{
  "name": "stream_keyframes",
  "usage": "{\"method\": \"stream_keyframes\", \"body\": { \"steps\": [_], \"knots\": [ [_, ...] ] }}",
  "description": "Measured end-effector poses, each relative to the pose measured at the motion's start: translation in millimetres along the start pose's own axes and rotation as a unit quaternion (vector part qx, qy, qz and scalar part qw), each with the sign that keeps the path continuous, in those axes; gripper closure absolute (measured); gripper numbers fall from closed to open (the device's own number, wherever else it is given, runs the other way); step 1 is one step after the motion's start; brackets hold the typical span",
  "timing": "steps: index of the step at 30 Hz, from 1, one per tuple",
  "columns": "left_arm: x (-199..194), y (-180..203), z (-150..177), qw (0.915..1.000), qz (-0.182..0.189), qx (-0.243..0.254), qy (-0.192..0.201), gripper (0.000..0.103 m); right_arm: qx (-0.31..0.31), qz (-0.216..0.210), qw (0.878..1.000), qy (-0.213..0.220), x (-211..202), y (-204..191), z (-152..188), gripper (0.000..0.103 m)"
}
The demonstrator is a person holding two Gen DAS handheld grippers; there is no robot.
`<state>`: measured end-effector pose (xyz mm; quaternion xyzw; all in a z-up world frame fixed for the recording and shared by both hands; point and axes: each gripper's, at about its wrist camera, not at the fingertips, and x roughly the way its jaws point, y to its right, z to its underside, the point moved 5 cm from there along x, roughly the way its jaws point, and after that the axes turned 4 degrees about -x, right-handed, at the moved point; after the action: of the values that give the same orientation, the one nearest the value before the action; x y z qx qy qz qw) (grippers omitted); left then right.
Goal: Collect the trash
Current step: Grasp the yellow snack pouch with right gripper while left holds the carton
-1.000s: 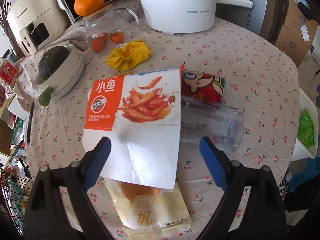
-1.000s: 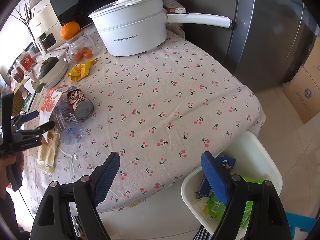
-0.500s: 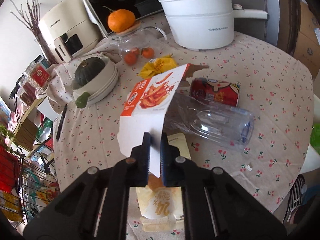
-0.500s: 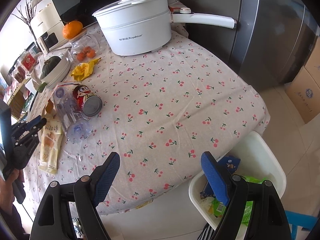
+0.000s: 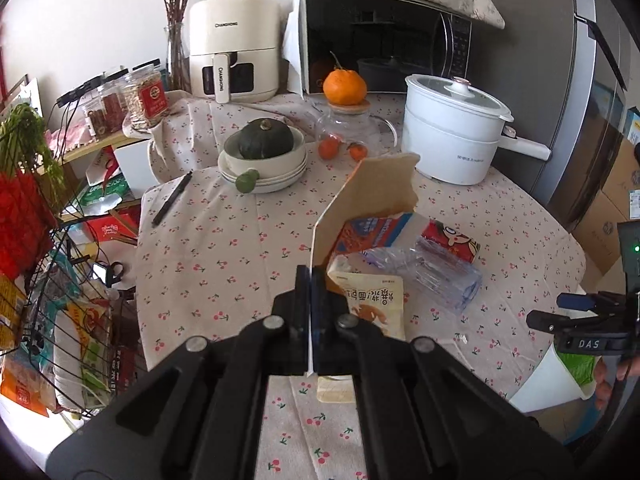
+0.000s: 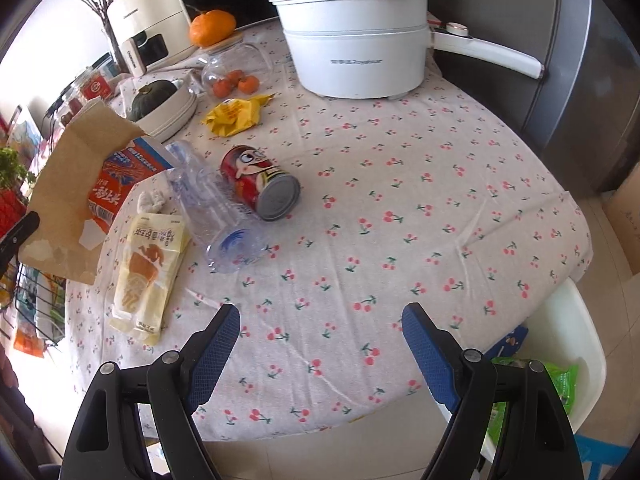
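Note:
My left gripper (image 5: 311, 280) is shut on the edge of a flattened snack carton (image 5: 366, 204), lifted off the cloth with its brown inner side showing; the same carton (image 6: 76, 184) hangs at the left of the right wrist view. Under it lie a yellow snack wrapper (image 5: 374, 304), a clear plastic bottle (image 5: 432, 270) and a red can (image 5: 452, 238). The right wrist view shows that bottle (image 6: 212, 204), the can (image 6: 260, 184), the wrapper (image 6: 150, 264) and a crumpled yellow wrapper (image 6: 236, 114). My right gripper (image 6: 320, 344) stands open above the cloth, holding nothing.
A white bin (image 6: 560, 344) with green packets stands off the table's right edge. At the back are a white pot (image 6: 352, 40), a glass jar (image 6: 236, 66) with an orange on top, a bowl with a squash (image 5: 262, 152), an air fryer (image 5: 234, 46) and a microwave (image 5: 380, 40). A wire rack (image 5: 52, 312) stands left.
My left gripper shut on the carton's edge and raised it, tipping it upright so its brown side shows. My right gripper moved in over the table, away from the bin.

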<state>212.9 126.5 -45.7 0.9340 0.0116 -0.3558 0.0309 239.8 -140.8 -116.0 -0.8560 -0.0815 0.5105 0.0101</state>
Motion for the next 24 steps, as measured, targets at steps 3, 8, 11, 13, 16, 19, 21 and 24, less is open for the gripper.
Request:
{"method": "stream_keyframes", "body": {
  "steps": [3,8,11,13,16,19,21,24],
  "knots": [
    [-10,-20,2,0.9996,-0.001,-0.027,0.007,0.102,-0.012,-0.013,1.0,-0.007,10,-25,3,0.018],
    [-20,-50,7,0.998,-0.004,-0.062,0.012,0.102,-0.029,-0.042,0.999,-0.017,30,-73,9,0.018],
    [-23,-66,11,0.9965,-0.003,-0.082,0.012,0.102,-0.029,-0.062,0.997,-0.026,46,-103,9,0.018],
    [-24,-75,13,0.9956,-0.003,-0.092,0.012,0.102,-0.023,-0.078,0.996,-0.029,58,-123,8,0.018],
    [-24,-87,18,0.9946,-0.002,-0.104,0.008,0.102,-0.024,-0.087,0.996,-0.025,71,-152,6,0.018],
    [-24,-98,22,0.9935,0.0,-0.114,0.004,0.102,-0.039,-0.078,0.996,-0.005,77,-176,4,0.018],
    [-23,-105,25,0.9928,0.004,-0.119,-0.001,0.102,-0.045,-0.074,0.996,0.004,81,-187,2,0.018],
    [-18,-110,32,0.9921,0.008,-0.124,-0.014,0.102,-0.048,-0.062,0.997,0.005,94,-195,1,0.018]
  ]
}}
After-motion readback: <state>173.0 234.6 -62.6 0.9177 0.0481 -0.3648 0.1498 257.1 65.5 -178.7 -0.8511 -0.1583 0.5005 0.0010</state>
